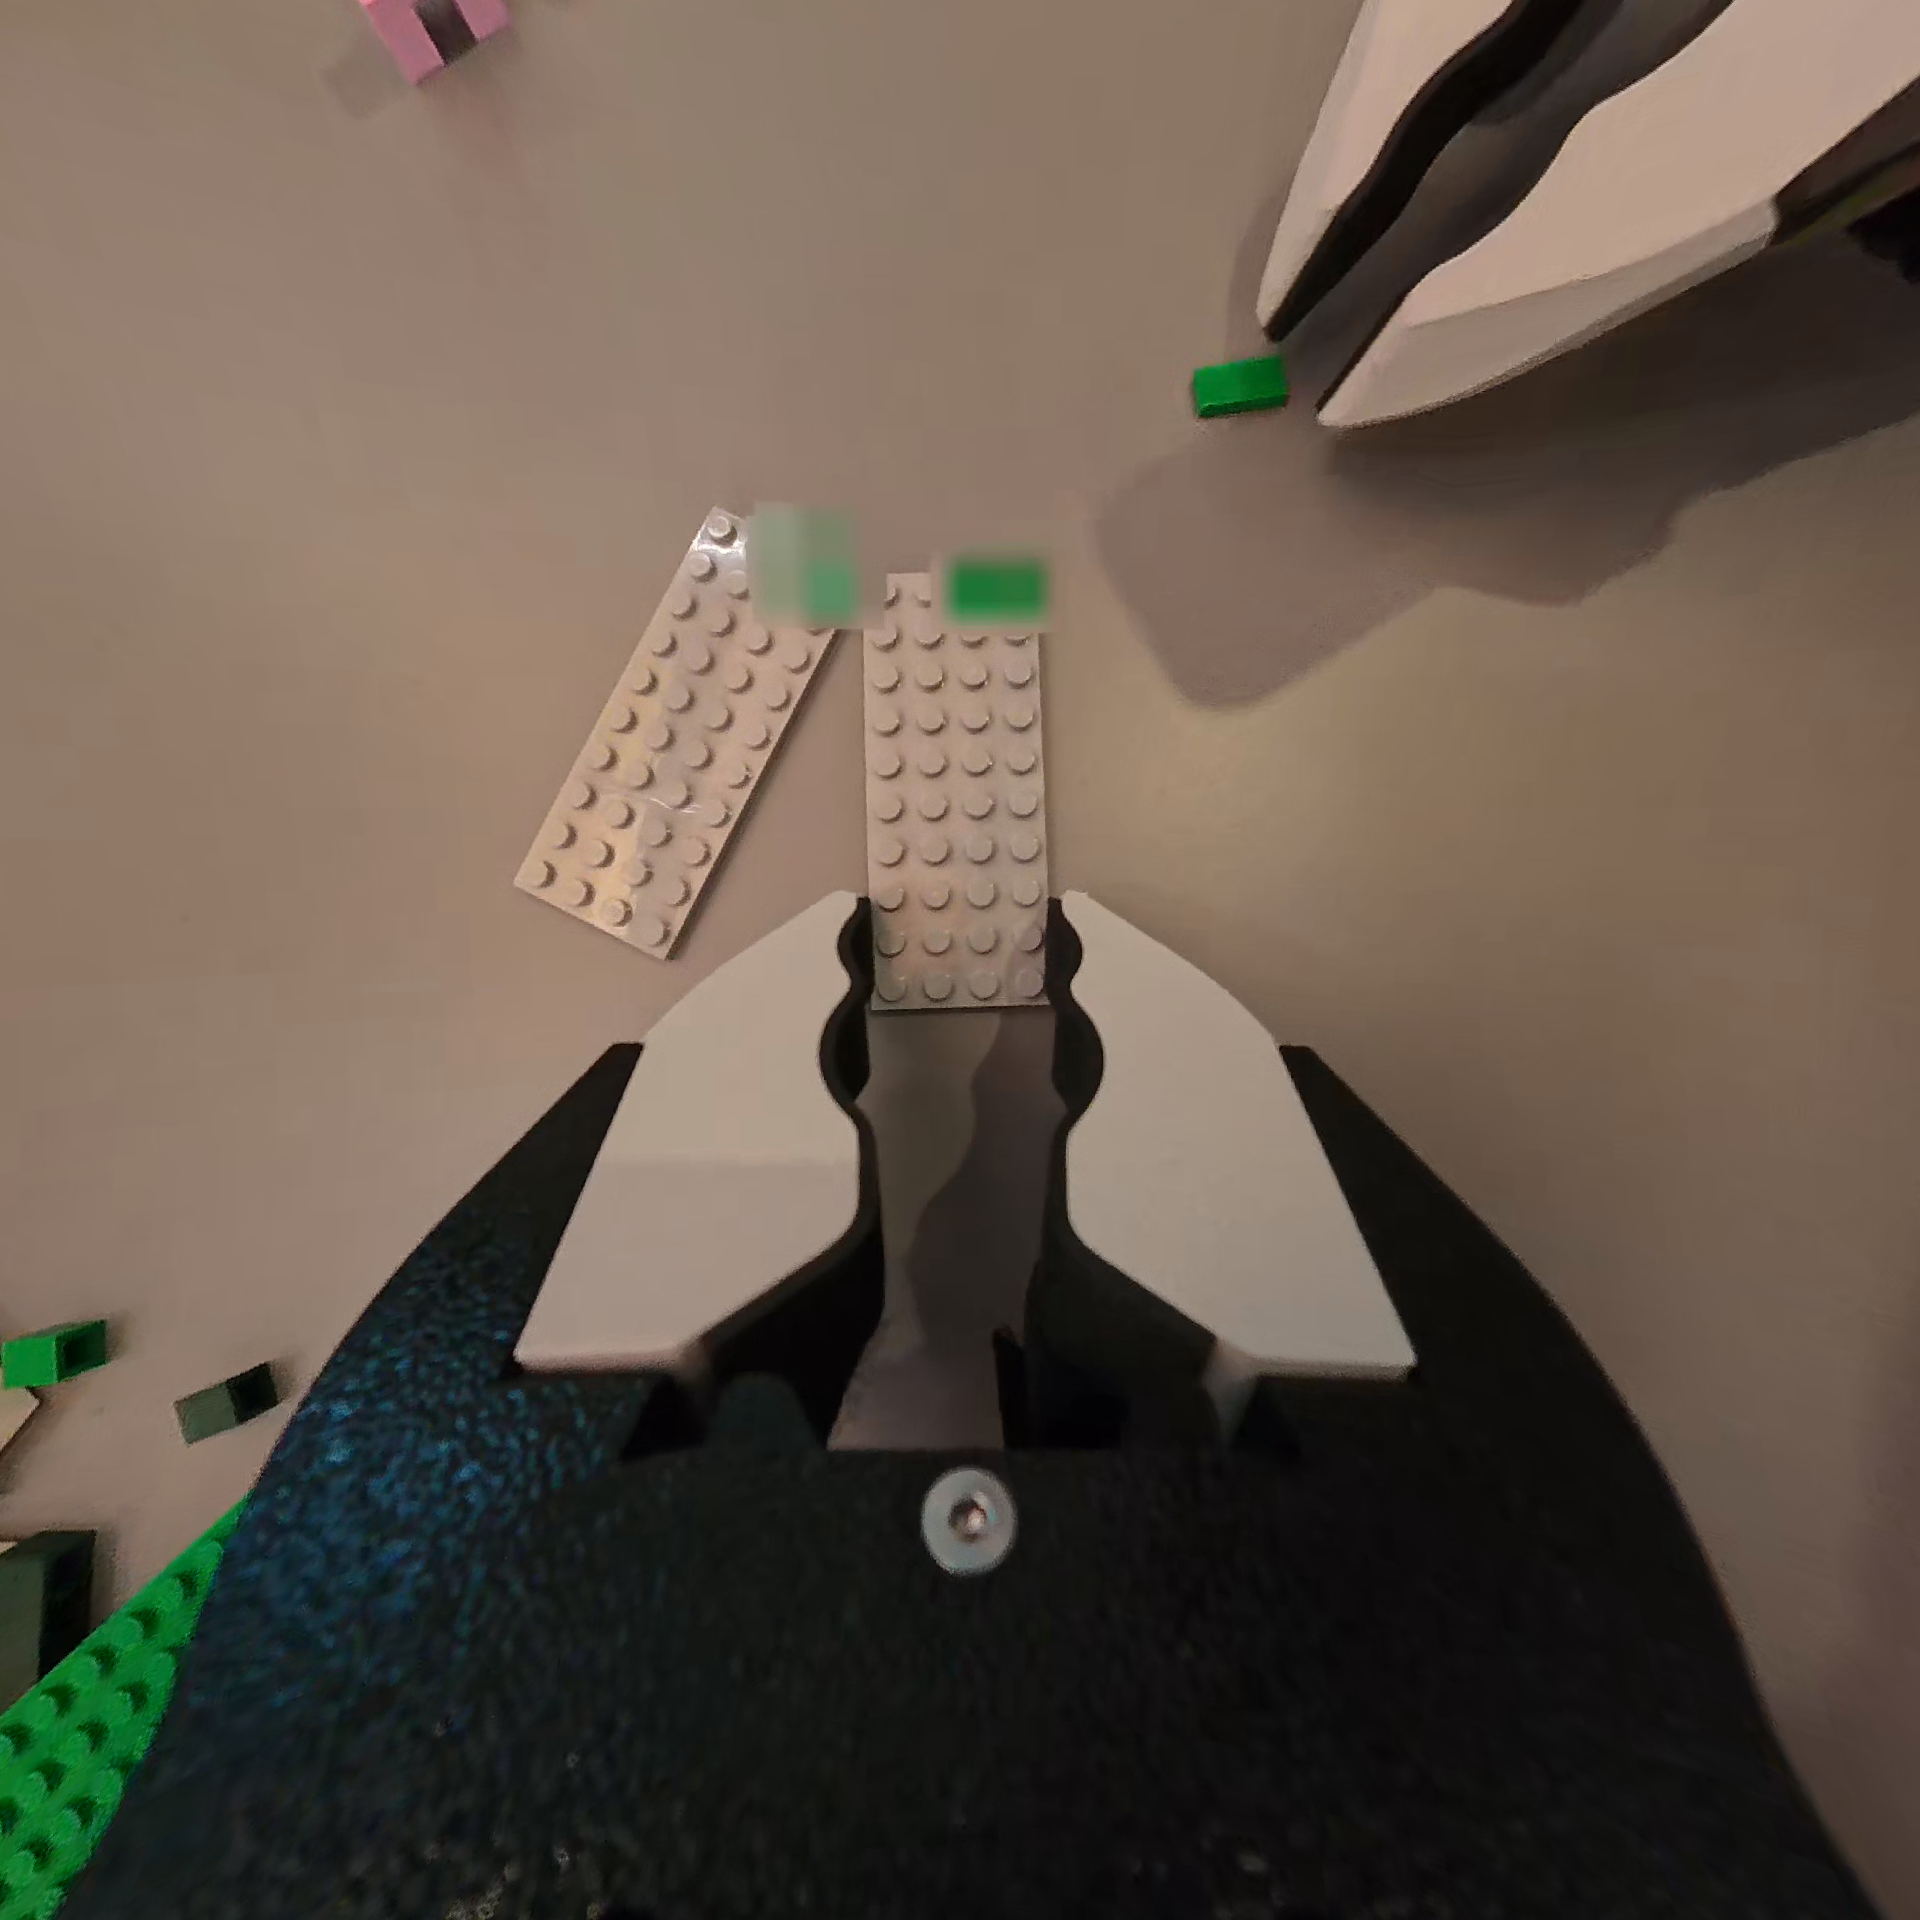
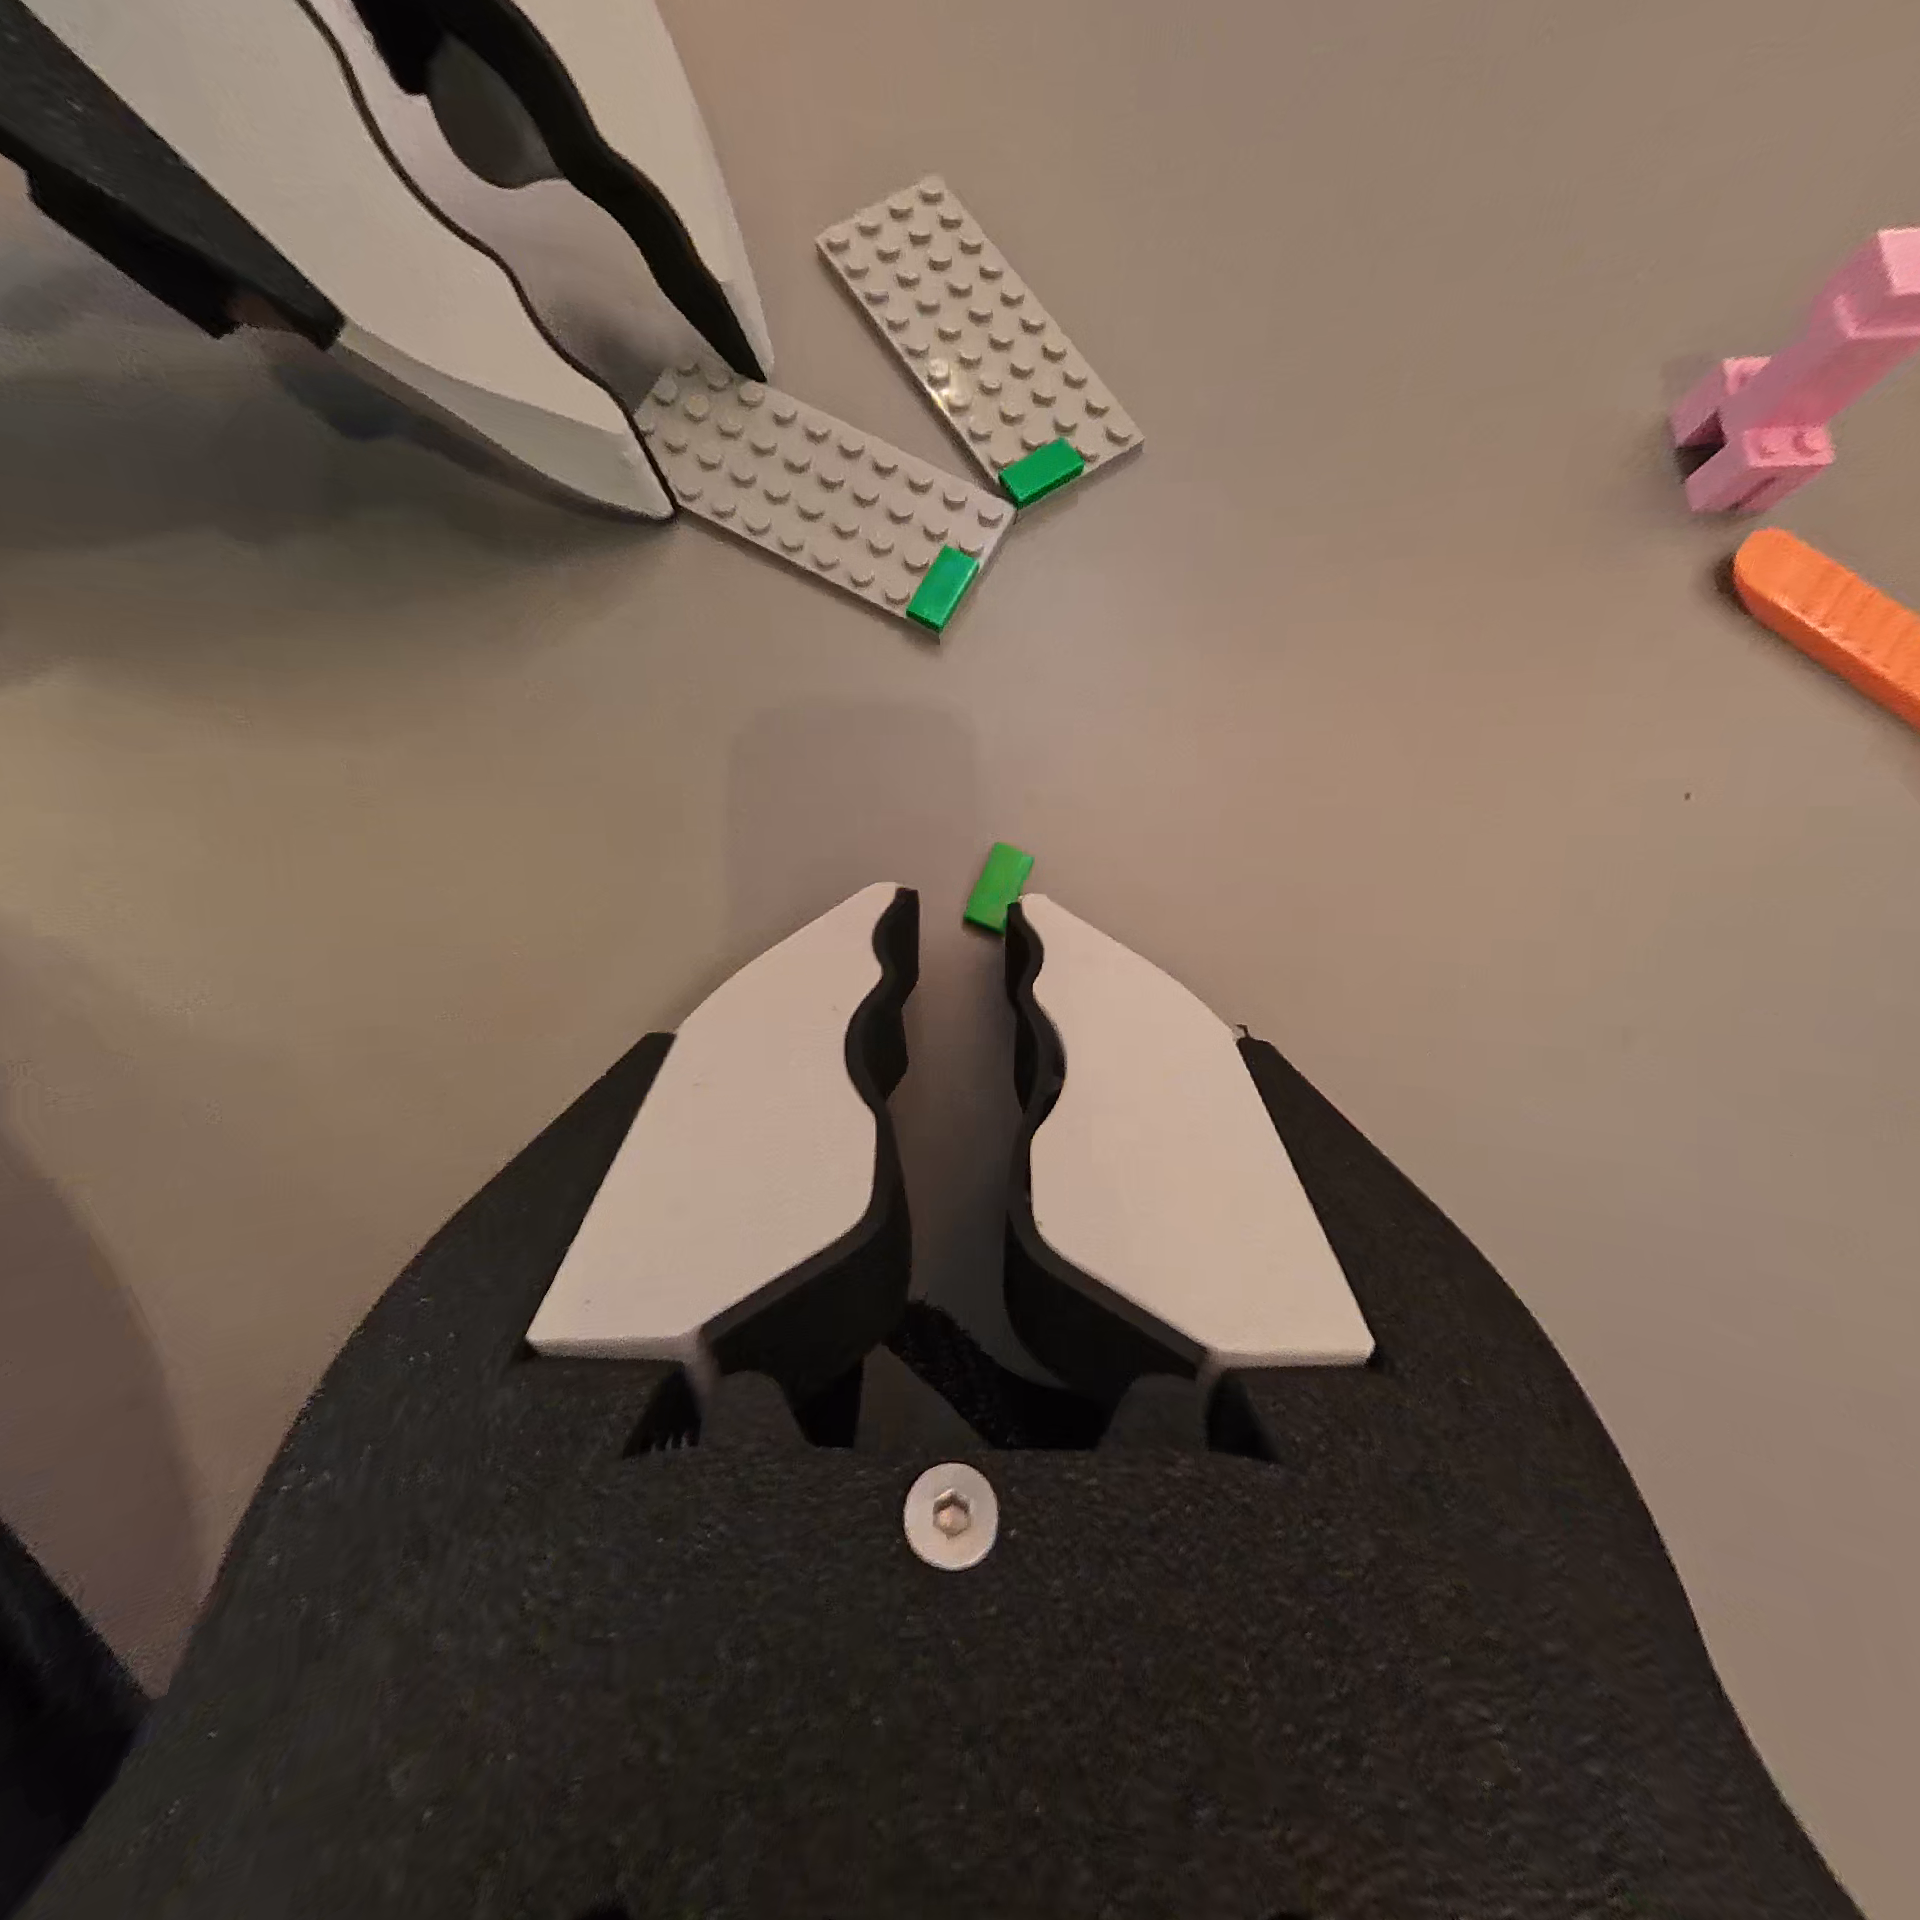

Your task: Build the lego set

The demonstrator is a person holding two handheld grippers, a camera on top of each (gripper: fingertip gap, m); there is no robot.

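The loose green tile (image 2: 997, 886) lies flat on the counter (image 2: 1351, 935), touching the right gripper (image 2: 962, 904) at one tip; its jaws are parted w/ nothing held, so centre them over the tile's short sides before you close. Your left gripper (image 1: 958, 914) clamps the near end of the grey plate (image 1: 956, 790), w/ a second plate (image 1: 675, 727) beside it; keep it pinned flat. No readable writing or brand.

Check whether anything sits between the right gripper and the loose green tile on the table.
Nothing visible does. The loose green tile lies on bare table just ahead of the right gripper, beside its right fingertip. The two grey plates lie farther off, one held by the left gripper.
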